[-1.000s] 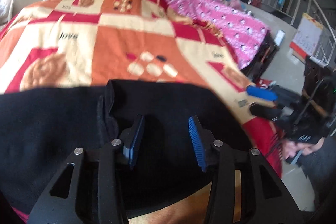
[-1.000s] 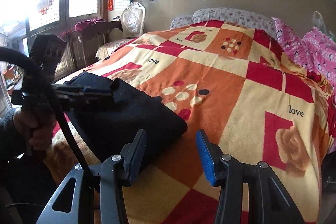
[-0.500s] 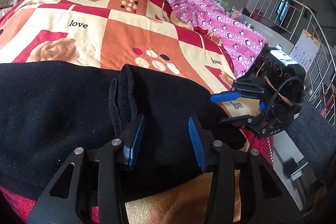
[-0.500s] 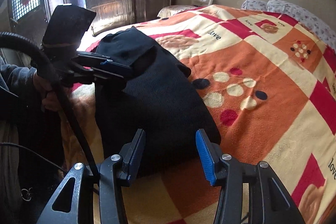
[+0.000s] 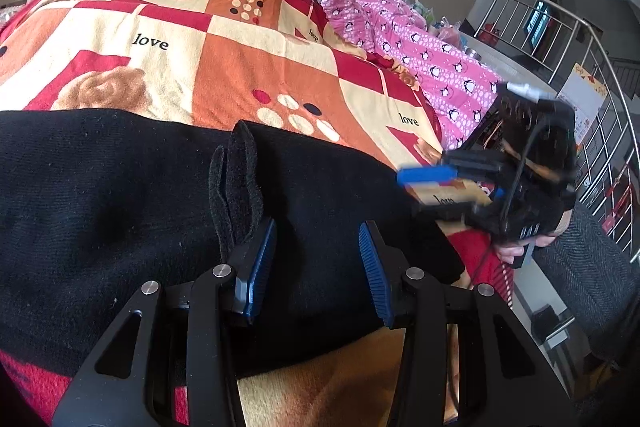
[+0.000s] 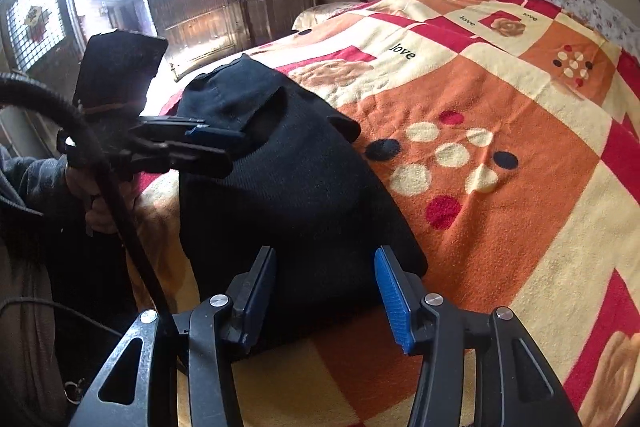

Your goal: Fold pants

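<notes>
From the left wrist camera, the black pants point(image 5: 120, 211) lie spread across the near edge of the bed, on the orange, red and cream patchwork blanket point(image 5: 248, 63). The left gripper point(image 5: 316, 267) hovers low over them with its blue-padded fingers point(image 5: 258, 267) spread apart and nothing between them; a raised ridge of folded cloth stands just beside the left finger. To the right, the right gripper point(image 5: 432, 187) shows blurred near the pants' end, its fingers also parted, with pink penguin-print bedding point(image 5: 432, 67) beyond. From the right wrist camera, the pants point(image 6: 296, 195) sit directly ahead of the right gripper point(image 6: 326, 299), whose fingers point(image 6: 394, 299) are released and straddle the near end of the cloth from above. The left gripper point(image 6: 216, 147) reaches in from the left over the far, layered end of the pants, fingers apart.
</notes>
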`<move>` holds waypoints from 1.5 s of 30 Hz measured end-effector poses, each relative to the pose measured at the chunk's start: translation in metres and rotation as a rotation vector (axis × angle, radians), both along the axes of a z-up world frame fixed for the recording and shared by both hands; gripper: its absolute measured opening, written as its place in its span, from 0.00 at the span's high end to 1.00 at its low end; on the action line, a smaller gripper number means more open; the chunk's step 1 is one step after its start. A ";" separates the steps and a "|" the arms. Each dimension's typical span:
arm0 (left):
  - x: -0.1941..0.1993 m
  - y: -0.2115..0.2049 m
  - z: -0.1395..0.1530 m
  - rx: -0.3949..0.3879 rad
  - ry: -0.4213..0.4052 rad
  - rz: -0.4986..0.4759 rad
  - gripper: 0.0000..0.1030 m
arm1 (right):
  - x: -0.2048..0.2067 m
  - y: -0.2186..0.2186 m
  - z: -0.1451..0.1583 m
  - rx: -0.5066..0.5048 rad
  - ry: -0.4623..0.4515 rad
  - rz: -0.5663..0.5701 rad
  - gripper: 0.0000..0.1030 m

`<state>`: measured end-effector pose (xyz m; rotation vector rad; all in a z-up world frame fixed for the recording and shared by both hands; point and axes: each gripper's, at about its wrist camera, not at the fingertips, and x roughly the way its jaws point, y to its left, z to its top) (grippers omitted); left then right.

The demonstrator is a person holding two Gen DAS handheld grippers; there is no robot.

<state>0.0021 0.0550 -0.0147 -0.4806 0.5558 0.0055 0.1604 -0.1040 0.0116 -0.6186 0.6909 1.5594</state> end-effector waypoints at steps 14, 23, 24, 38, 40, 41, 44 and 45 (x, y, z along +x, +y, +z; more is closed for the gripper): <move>-0.008 -0.001 -0.002 -0.002 -0.008 0.016 0.59 | -0.030 0.140 -0.005 -0.115 -0.069 -0.302 0.49; -0.009 0.002 -0.002 -0.025 -0.013 0.012 0.59 | -0.038 0.124 0.014 -0.037 -0.131 -0.340 0.46; -0.009 0.002 -0.002 -0.029 -0.015 0.012 0.59 | -0.039 0.114 0.022 -0.001 -0.126 -0.356 0.46; -0.010 0.002 -0.002 -0.046 -0.038 0.017 0.58 | -0.044 0.040 -0.013 0.076 -0.142 -0.506 0.36; -0.011 0.000 -0.003 -0.036 -0.050 0.022 0.57 | -0.042 0.037 -0.013 0.089 -0.128 -0.505 0.36; -0.012 0.000 -0.003 -0.029 -0.052 0.024 0.57 | -0.043 0.037 -0.013 0.094 -0.128 -0.505 0.36; -0.012 0.000 -0.003 -0.032 -0.058 0.026 0.57 | -0.044 0.036 -0.013 0.100 -0.129 -0.505 0.36; -0.012 0.002 -0.003 -0.039 -0.059 0.025 0.57 | -0.044 0.035 -0.011 0.100 -0.125 -0.509 0.36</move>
